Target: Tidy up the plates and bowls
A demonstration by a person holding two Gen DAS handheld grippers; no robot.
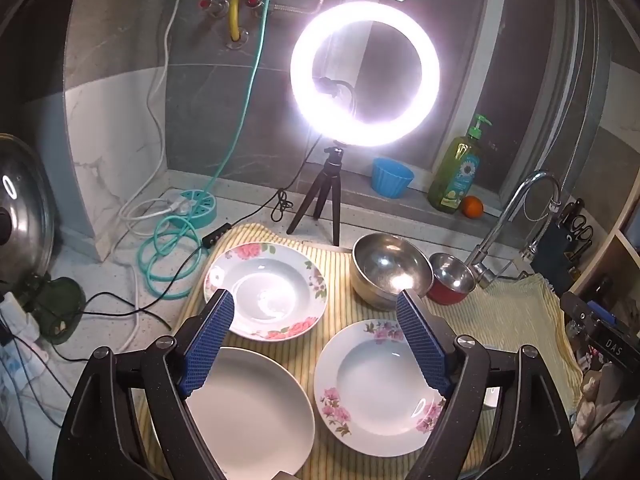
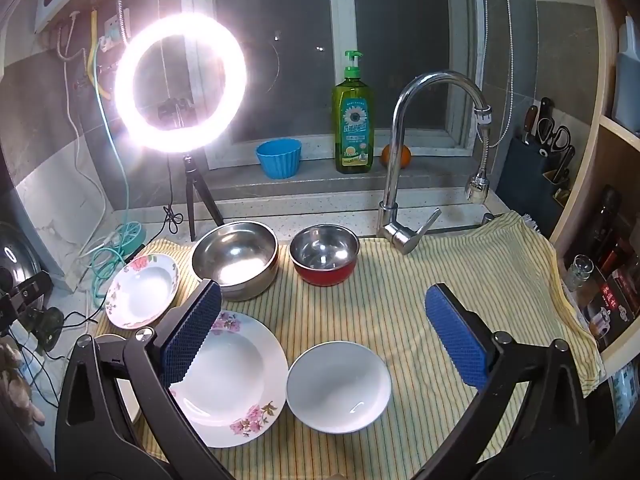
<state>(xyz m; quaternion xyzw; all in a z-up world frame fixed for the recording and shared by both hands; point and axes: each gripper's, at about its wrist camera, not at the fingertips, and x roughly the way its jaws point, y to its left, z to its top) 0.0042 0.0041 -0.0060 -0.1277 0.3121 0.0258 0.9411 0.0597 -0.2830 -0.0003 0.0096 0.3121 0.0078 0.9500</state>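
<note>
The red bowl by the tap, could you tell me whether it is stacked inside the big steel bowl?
No, the red bowl stands beside the big steel bowl on the striped cloth.

Beside the chrome faucet (image 2: 394, 148), two shiny steel bowls (image 2: 235, 254) sit on ribbed striped cloth (image 2: 440, 272); glossy glazed plates (image 2: 230, 376) lie nearer.

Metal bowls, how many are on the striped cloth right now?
2. The large steel bowl sits at the back of the striped cloth, behind the floral plates. The smaller red-sided steel bowl stands just right of it, near the faucet. None appear hidden.
</note>
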